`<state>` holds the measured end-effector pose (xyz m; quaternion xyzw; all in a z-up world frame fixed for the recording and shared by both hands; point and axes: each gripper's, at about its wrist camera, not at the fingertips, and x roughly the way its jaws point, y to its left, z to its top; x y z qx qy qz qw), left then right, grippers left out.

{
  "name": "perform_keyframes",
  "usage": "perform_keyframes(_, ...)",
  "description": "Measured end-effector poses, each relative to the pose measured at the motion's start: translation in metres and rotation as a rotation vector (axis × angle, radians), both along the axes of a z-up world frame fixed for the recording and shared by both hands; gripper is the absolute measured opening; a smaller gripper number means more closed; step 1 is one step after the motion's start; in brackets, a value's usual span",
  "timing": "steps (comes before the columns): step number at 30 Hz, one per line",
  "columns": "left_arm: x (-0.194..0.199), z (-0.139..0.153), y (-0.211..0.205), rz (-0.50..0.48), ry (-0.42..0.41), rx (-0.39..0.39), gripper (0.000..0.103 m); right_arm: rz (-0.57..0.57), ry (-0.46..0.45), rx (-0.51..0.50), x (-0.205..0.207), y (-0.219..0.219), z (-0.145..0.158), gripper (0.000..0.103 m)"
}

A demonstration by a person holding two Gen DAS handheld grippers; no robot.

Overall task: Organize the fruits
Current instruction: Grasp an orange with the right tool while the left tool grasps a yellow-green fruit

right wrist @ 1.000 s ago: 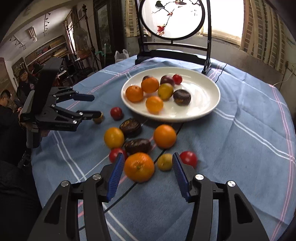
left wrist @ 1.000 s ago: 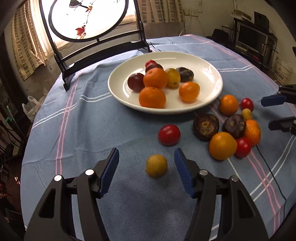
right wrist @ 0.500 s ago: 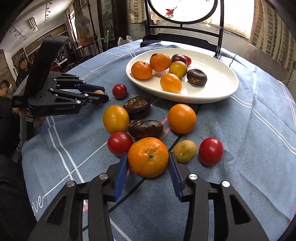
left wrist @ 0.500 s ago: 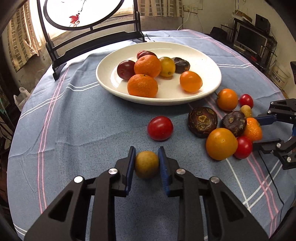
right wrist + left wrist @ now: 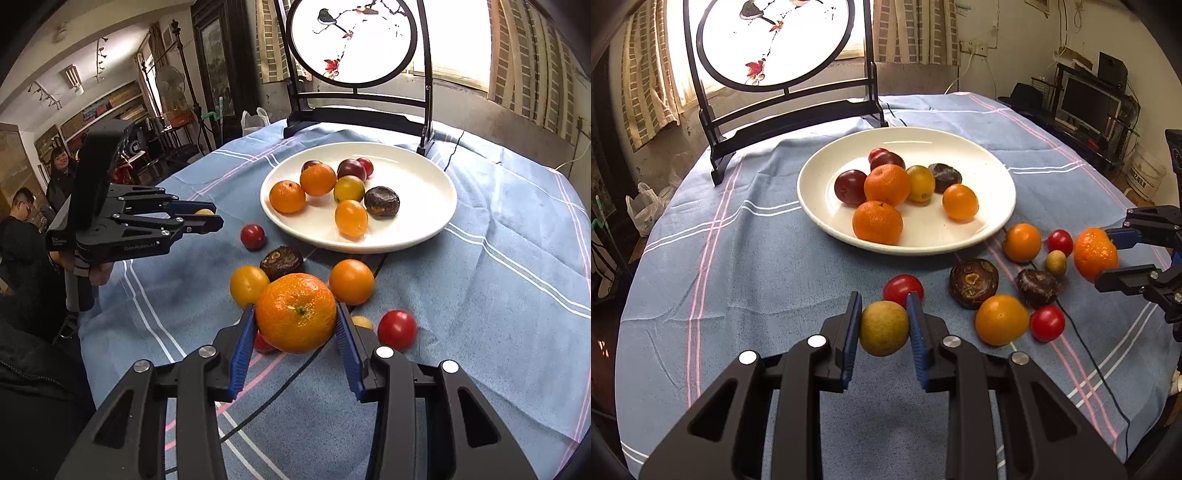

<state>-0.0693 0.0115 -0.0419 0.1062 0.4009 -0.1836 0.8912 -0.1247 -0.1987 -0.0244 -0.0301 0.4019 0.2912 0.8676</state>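
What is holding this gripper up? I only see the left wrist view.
Observer: A hand grips the handle of the left gripper, which is shut on the yellow fruit.
Operator: Is anyone else around?
Observer: Two people are in the room behind that gripper.
Operator: Does the mandarin on my right have a stem?
Observer: Yes. The mandarin, clamped in the right gripper, shows a green stem to the right camera.
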Motion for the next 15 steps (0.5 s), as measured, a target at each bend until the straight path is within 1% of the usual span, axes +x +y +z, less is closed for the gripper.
perform_keyframes(5,0.001,0.013,-0.002,-0.009,-0.028,-0.031,0.024,0.018,-0.003,0.018,0.010,0.006,0.009,0.043)
perform_keyframes(15,0.019,0.030,-0.004,-0.010,-0.057,-0.053,0.024,0.033,0.010,0.053,0.031,0.013,0.011,0.043)
